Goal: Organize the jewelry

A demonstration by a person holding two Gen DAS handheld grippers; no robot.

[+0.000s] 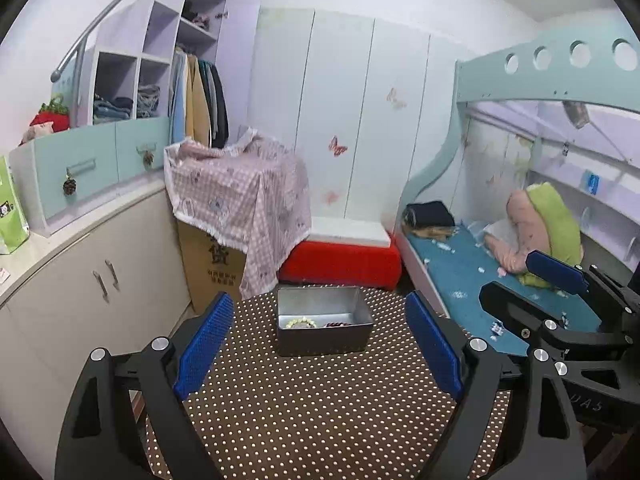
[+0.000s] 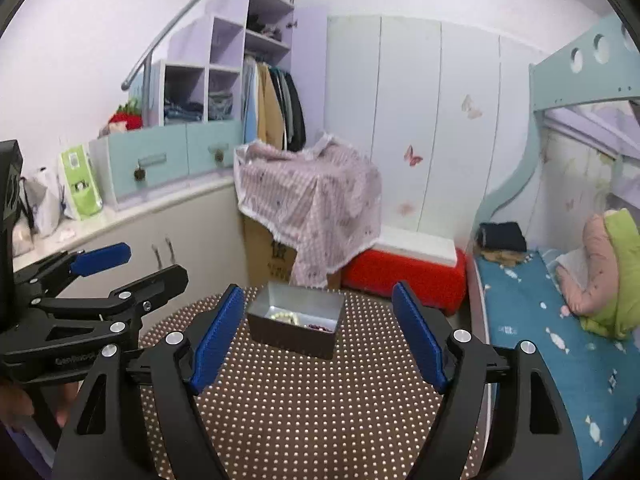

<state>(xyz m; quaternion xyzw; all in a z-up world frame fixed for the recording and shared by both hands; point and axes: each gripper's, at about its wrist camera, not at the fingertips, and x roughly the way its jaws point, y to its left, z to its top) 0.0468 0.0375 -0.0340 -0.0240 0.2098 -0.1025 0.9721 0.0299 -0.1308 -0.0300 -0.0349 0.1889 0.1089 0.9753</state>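
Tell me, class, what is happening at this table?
A person holds two grippers over a dotted table. The left gripper and the right gripper are both open and empty, back from a metal tin. In the tin lie a pale bead bracelet and a dark red one. Nothing else lies on the table.

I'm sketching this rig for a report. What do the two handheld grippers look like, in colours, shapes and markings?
Both match: the left gripper and right gripper have black plastic frames with angular linkage arms, triangular cut-outs and round silver pivot screws. Each finger ends in a flat, elongated blue pad with a fine ribbed texture. Pale lettering marks each body, too blurred to read. No cables or sleeves show.
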